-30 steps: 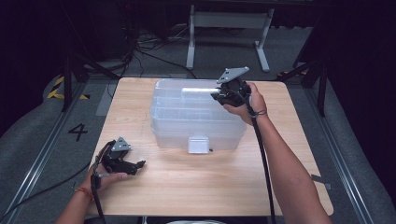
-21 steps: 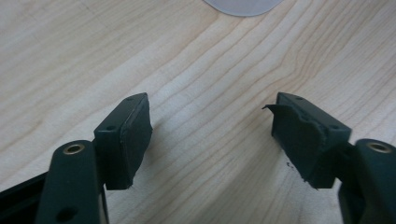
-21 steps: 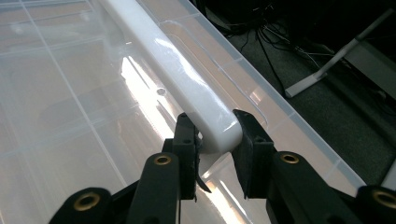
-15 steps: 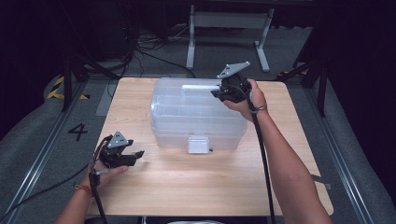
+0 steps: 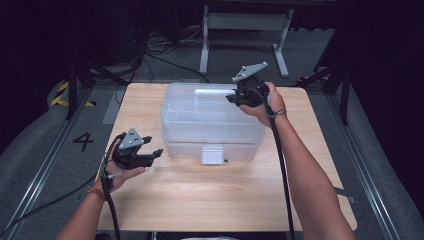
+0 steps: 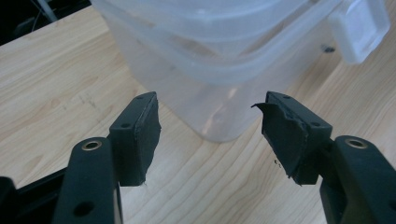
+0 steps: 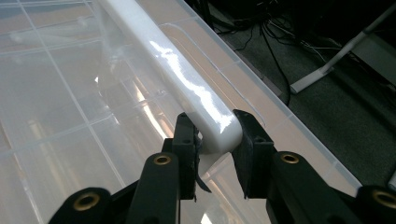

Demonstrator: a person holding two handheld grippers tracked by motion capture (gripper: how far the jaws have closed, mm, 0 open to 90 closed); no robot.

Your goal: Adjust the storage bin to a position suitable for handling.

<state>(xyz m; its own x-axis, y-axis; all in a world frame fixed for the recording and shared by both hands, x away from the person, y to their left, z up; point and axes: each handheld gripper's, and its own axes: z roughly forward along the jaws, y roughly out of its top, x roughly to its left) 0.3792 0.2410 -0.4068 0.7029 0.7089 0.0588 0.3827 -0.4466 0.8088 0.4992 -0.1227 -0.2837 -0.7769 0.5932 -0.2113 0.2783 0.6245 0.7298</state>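
Handle (image 7: 187, 88) sits clamped between right hand-held gripper (image 7: 214, 144) pads.

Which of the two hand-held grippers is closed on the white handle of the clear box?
The right hand-held gripper: its jaws clamp the white handle. The left hand-held gripper is open, holding nothing.

Overhead forward-down; two close jaw-mounted views

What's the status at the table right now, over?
Right gripper shut on white handle of clear bin. Left gripper open, jaws just narrowed, nothing between them, facing bin corner. Front latch unobstructed.
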